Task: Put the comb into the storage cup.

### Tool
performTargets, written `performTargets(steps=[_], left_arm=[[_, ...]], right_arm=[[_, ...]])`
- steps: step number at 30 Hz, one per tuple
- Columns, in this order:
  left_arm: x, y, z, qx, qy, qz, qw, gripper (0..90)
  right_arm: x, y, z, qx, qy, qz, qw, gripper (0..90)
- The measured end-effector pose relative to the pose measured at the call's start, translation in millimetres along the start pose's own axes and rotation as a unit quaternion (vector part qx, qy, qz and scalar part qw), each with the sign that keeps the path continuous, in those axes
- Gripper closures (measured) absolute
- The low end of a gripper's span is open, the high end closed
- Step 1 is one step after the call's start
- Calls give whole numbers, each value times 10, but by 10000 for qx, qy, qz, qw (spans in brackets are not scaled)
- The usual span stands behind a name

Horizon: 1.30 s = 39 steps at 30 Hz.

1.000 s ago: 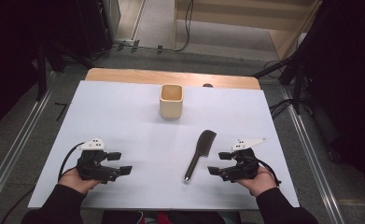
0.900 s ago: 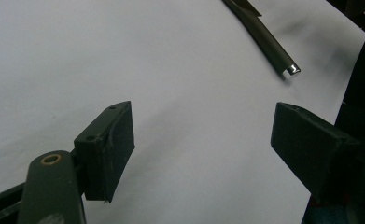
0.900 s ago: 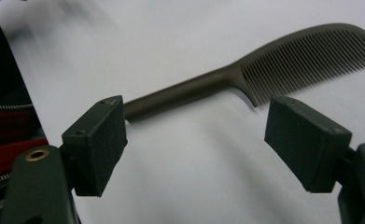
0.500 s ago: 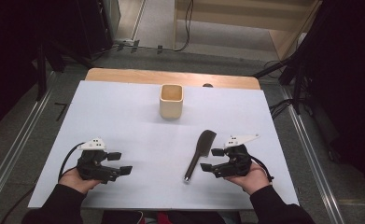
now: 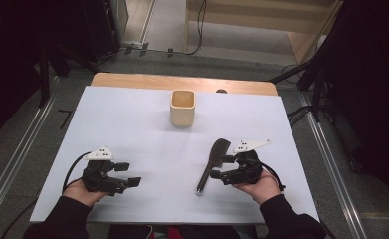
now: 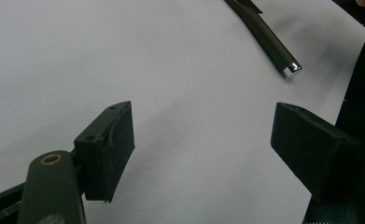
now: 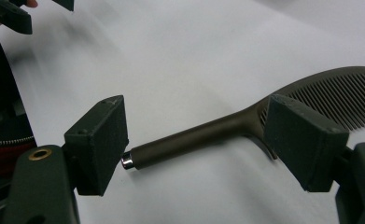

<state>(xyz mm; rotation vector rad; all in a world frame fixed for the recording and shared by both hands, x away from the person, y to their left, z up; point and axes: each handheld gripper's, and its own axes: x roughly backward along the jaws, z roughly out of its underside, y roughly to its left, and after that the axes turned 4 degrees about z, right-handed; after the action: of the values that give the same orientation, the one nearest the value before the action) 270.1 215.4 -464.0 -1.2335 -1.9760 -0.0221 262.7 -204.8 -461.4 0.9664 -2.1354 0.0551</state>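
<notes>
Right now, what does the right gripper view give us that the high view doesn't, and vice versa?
Right gripper view alone: the slotted ribs on the spatula head and the right tongs standing open, one jaw at each end of its handle, not closed on it. High view alone: the wooden cup at the far middle of the white table. Both: the spatula lying flat on the table, and the left tongs.

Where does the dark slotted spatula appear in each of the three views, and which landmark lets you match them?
High view: the spatula lies lower right of centre, beside the right tongs.
Left gripper view: its handle end sits at the top right edge.
Right gripper view: it lies across the middle, between the open jaws.
Shared landmark: the handle's shiny metal tip.
</notes>
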Motion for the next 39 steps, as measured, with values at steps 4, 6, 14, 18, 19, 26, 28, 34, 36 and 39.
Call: performTargets(steps=[4, 6, 14, 18, 19, 26, 28, 34, 36, 39], left_arm=[[1, 0, 0, 2, -4, 3, 10000, 219], [0, 1, 0, 0, -11, 4, 10000, 219], [1, 1, 0, -2, 4, 9, 10000, 219], [0, 0, 0, -1, 8, 12, 10000, 219], [0, 0, 0, -3, 10, 8, 10000, 219], [-5, 1, 1, -1, 20, 20, 10000, 219], [-6, 2, 2, -1, 24, 35, 10000, 219], [-6, 2, 2, 0, 26, 29, 10000, 219], [-6, 1, 1, -6, 31, 32, 10000, 219], [-4, -2, 0, -5, 25, 17, 10000, 219]], right_arm=[[-44, 13, -46, 15, -15, 16, 10000, 215], [-53, 19, -55, 16, -12, 21, 10000, 215], [-153, 61, -141, 72, -28, 30, 10000, 219], [-194, 78, -175, 90, -27, 34, 10000, 219], [-194, 78, -175, 90, -27, 34, 10000, 219], [-256, 94, -226, 122, -28, 39, 9999, 224], [-280, 102, -239, 115, -10, 26, 9999, 225], [-356, 141, -288, 157, -17, 10, 9999, 236], [-368, 147, -293, 152, -23, 23, 9999, 239], [-408, 162, -323, 141, -37, -2, 9999, 242]])
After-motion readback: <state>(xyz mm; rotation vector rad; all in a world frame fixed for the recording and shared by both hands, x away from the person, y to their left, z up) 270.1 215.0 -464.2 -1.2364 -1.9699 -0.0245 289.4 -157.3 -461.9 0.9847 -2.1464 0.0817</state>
